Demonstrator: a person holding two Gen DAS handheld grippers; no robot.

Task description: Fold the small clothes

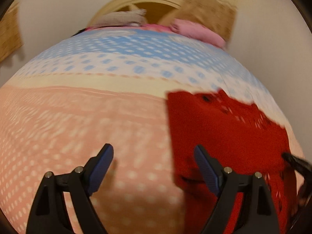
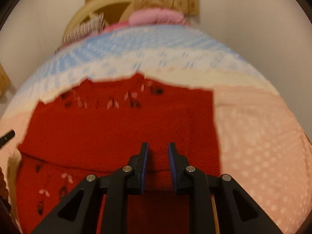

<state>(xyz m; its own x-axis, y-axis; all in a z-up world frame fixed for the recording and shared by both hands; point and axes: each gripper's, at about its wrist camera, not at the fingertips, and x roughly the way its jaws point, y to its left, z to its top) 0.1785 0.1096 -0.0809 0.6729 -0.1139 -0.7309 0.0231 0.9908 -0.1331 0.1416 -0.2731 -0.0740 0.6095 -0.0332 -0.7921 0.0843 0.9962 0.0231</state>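
One red knit garment (image 2: pixel 120 128) lies on a dotted pink-and-blue cloth (image 1: pixel 78 117); one pink garment (image 1: pixel 197 32) and one striped one (image 2: pixel 85 29) sit at the far edge. The left hand-held gripper (image 1: pixel 154 156) is spread wide, red knit at its right. The right hand-held gripper (image 2: pixel 158 148), jaws narrowly apart, hangs above it.
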